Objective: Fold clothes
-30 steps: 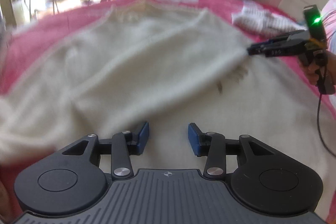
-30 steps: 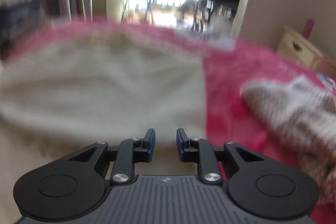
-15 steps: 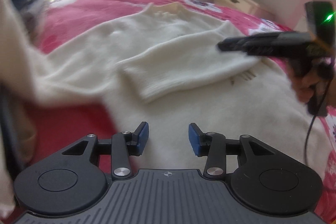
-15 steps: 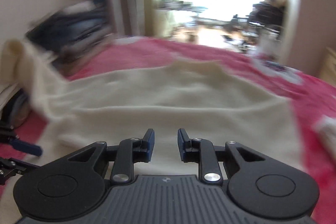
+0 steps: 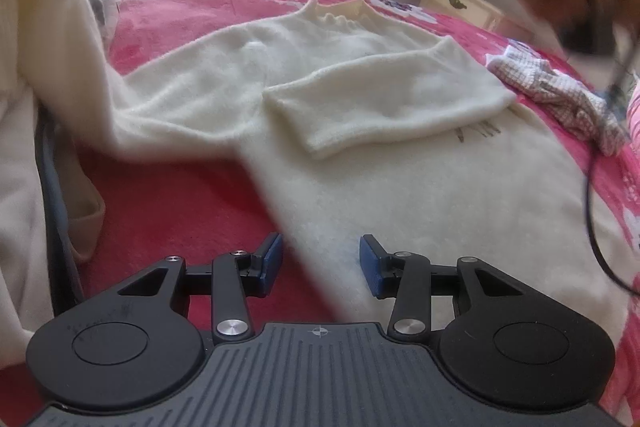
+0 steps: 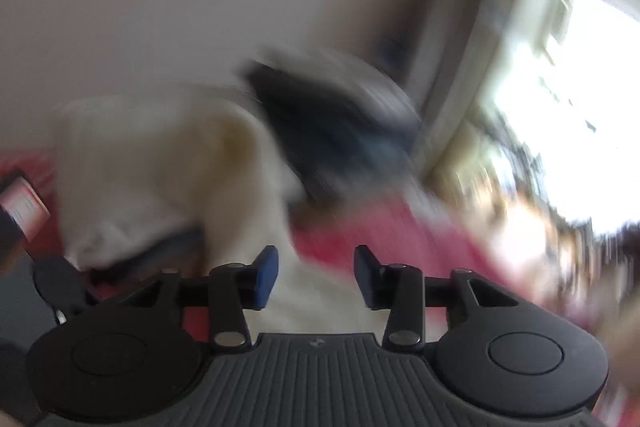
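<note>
Red bed: one cream sweater (sleeve folded).

Cream sweater looked soft, fuzzy knit; the bed cover was matt red fleece. Left hand-held gripper was matt black plastic, with ribbed blue pads and shiny metal pins.

Sweater spread on the bed, seen past the left gripper

The sweater lies across the bed at frame centre, one sleeve folded over its body. A checked cloth lies to its right, a nightstand behind at upper right, and the left gripper at the bottom edge.
</note>
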`<state>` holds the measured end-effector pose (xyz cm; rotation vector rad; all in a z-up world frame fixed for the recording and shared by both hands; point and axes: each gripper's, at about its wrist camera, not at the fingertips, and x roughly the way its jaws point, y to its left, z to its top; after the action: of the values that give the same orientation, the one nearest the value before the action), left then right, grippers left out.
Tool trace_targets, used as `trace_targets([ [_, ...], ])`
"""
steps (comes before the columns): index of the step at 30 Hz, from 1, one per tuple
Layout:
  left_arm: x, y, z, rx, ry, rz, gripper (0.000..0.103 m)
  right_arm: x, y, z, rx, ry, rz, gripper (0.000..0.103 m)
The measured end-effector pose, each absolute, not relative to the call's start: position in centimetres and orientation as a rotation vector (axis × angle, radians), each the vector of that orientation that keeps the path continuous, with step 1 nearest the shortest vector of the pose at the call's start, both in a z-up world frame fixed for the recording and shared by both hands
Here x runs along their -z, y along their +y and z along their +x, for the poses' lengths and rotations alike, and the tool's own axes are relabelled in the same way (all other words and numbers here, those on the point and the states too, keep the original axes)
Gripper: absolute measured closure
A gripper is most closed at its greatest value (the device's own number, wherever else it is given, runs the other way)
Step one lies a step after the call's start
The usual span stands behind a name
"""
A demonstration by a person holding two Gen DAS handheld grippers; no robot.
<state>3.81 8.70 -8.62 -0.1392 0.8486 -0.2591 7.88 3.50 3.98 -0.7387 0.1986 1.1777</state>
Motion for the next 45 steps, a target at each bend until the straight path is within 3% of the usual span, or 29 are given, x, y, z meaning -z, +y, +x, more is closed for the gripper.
trace_targets([
  [9,9.0,9.2,3.3,0.275,0.843,-0.192,0.06,0.4,12.2,3.8,-1.177,-0.571,-1.577,0.038],
  [14,9.0,9.6,3.3,0.281,0.841,-0.197,0.06,3.3,13.1,2.5,-1.225,-0.789,-1.828,0.039],
  [15,9.0,9.7,3.2,0.279,0.84,-0.199,0.06,3.4,13.2,2.2,-1.241,-0.788,-1.833,0.043],
  [17,9.0,9.9,3.1,0.277,0.838,-0.201,0.06,3.1,13.7,1.5,-1.282,-0.722,-1.808,0.054],
  [18,8.9,9.9,3.1,0.276,0.837,-0.2,0.06,2.6,13.9,1.4,-1.294,-0.671,-1.776,0.068],
  [21,8.7,9.7,3.1,0.276,0.833,-0.192,0.06,0.7,14.1,1.6,-1.301,-0.509,-1.619,0.084],
  [28,7.3,9.2,3.4,0.292,0.8,-0.176,0.059,-10.0,7.6,10.7,-1.142,0.168,-0.682,0.087],
  [33,6.9,8.5,4.5,0.292,0.797,-0.158,0.057,-13.5,-6.0,17.3,-0.946,0.377,-0.056,0.087],
  [37,7.0,7.8,5.3,0.284,0.803,-0.14,0.057,-9.4,-16.3,18.6,-0.775,0.482,0.181,0.086],
  [43,7.0,7.0,6.2,0.242,0.773,-0.025,0.057,6.0,-24.1,22.5,-0.466,0.806,0.483,0.085],
  [45,6.8,6.9,6.8,0.209,0.745,0.023,0.056,8.5,-26.5,22.5,-0.428,0.84,0.626,0.084],
])
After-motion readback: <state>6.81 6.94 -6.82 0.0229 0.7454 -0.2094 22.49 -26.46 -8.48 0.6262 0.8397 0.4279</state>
